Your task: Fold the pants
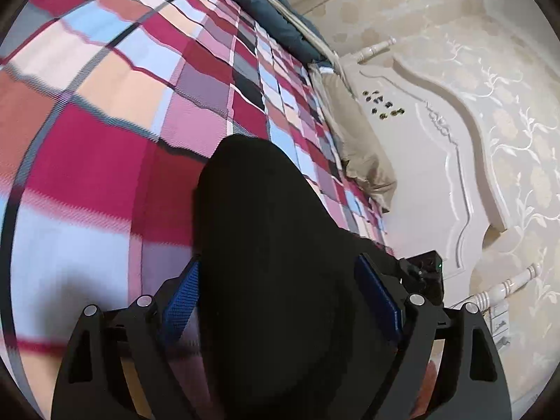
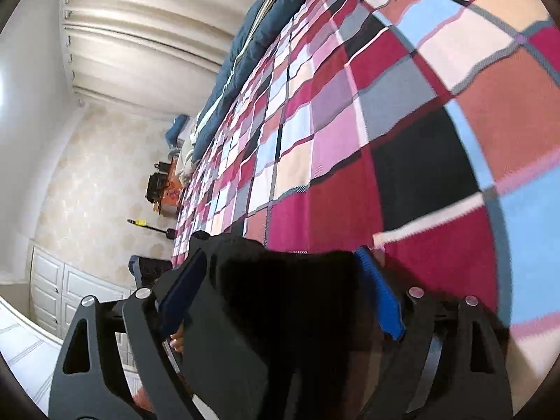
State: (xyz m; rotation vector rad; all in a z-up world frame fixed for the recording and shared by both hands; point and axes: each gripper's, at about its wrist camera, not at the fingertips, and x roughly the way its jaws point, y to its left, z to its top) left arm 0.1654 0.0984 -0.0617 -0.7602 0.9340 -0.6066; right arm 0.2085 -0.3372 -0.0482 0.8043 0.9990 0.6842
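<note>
left gripper (image 1: 276, 290): black frame, blue ribbed fingers (image 1: 180, 295) set apart with cloth bulging between them | black fabric pants (image 1: 266, 245): bunched, held between the fingers | bed with red, pink and blue checked blanket (image 1: 115, 112): seen beneath | beige pillow (image 1: 360, 147): laid against cream carved headboard (image 1: 430, 175)

A home bedroom: bed under a plaid blanket (image 1: 105, 112), carved white headboard (image 1: 437, 133), beige pillow (image 1: 360, 154), floral wallpaper (image 1: 507, 105), pleated curtains (image 2: 147, 24), white cupboard doors (image 2: 63, 287).
</note>
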